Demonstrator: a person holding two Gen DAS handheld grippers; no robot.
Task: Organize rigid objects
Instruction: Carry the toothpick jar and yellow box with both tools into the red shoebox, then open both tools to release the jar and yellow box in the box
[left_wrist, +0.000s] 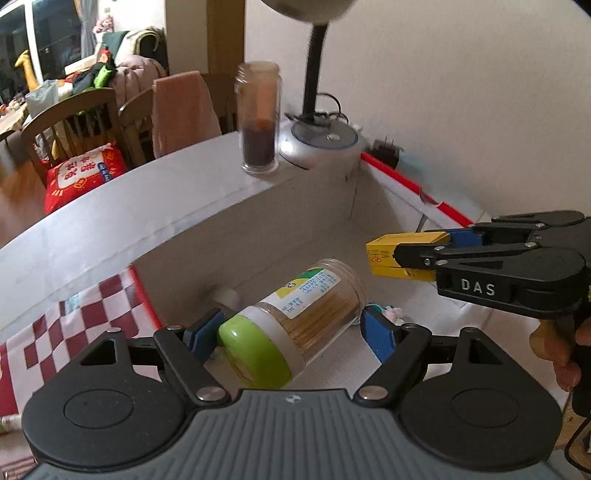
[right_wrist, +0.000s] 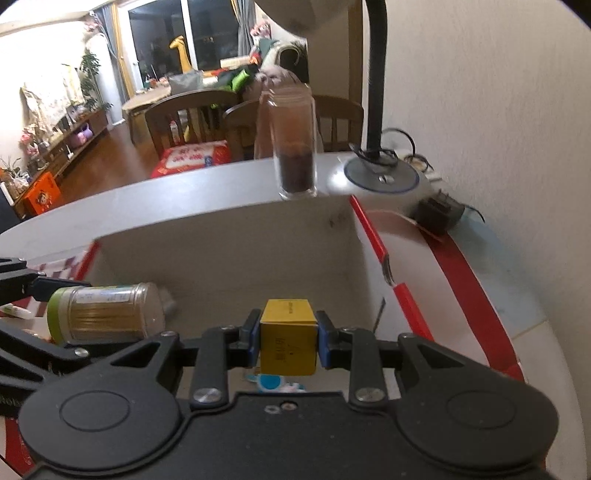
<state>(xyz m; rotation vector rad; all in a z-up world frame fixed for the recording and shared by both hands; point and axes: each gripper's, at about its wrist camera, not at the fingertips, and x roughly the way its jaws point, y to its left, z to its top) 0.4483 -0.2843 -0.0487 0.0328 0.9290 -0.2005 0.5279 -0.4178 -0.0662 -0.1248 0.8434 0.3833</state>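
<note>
A clear toothpick jar (left_wrist: 295, 317) with a green lid lies on its side inside a white cardboard box (left_wrist: 258, 229). My left gripper (left_wrist: 291, 332) is open, its blue pads either side of the jar's lid end without closing on it. My right gripper (right_wrist: 284, 338) is shut on a small yellow box (right_wrist: 288, 339) and holds it over the box interior; it also shows in the left wrist view (left_wrist: 421, 254), right of the jar. The jar shows at the left of the right wrist view (right_wrist: 107, 314).
A glass jar of dark powder (left_wrist: 258, 118) stands on the box's far flap beside a desk lamp base (left_wrist: 321, 142). A black plug (right_wrist: 439, 210) lies near the wall. A small blue-and-white item (right_wrist: 273, 382) lies on the box floor. Chairs stand beyond.
</note>
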